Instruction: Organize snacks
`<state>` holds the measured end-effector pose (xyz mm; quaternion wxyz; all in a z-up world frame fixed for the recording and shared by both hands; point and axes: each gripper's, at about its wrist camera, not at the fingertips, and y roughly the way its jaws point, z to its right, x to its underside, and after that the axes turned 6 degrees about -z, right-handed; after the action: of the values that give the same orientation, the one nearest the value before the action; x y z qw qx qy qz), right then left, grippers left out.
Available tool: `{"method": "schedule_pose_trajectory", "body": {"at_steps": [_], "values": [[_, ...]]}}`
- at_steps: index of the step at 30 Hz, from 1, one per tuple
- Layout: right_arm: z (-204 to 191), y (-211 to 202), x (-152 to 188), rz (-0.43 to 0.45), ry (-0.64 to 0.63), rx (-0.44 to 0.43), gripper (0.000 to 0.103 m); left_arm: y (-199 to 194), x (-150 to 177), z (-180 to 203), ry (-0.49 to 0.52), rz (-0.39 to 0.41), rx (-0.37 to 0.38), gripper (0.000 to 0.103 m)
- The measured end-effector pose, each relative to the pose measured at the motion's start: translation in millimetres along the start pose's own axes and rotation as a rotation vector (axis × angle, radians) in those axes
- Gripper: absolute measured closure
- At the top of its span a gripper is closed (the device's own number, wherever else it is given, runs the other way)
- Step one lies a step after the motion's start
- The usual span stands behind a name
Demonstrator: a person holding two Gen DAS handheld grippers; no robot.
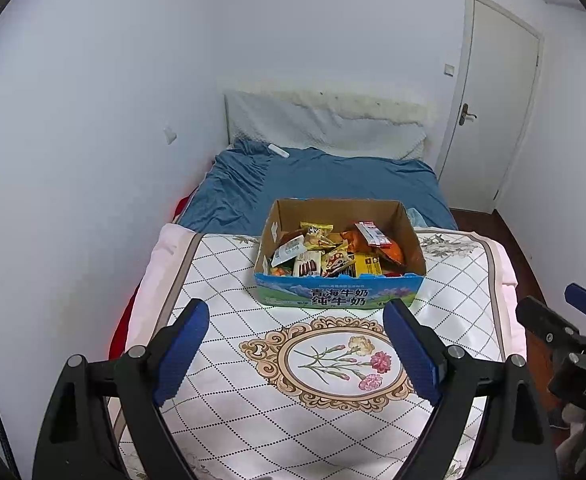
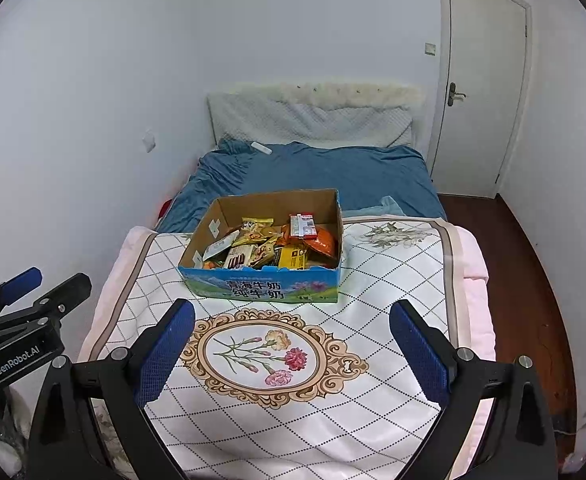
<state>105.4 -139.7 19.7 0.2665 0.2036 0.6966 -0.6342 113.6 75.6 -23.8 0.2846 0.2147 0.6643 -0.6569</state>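
Note:
A cardboard milk carton box with a blue printed front stands on the folded quilt on the bed. It is filled with several snack packets, yellow, orange and white. My left gripper hovers over the quilt short of the box, jaws wide apart, nothing between the blue pads. My right gripper hangs likewise short of the box, open and empty. Each gripper also shows at the edge of the other's view: the right gripper and the left gripper.
The white diamond-patterned quilt with a flower medallion covers the near part of the bed. Beyond lies a blue sheet and a white pillow. Walls stand left and behind; a shut door and dark floor lie to the right.

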Motion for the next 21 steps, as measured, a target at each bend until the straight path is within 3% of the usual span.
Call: {"method": "schedule_pose_trajectory", "body": {"at_steps": [2,3,21], "values": [[-0.3,3.3,-1.6,0.007,-0.003,0.004,0.000,3.2,-2.5,-1.2,-0.007,0.003,0.006,0.012],[-0.4,6.8,-3.2,0.009,-0.005,0.017,0.000,6.0,-4.2,-1.2,-0.005,0.005,0.004,0.000],[5.9,63.5,-39.8,0.025,0.007,0.101,0.000,64.0,-32.3,4.9,0.013,0.006,-0.042,0.000]]}}
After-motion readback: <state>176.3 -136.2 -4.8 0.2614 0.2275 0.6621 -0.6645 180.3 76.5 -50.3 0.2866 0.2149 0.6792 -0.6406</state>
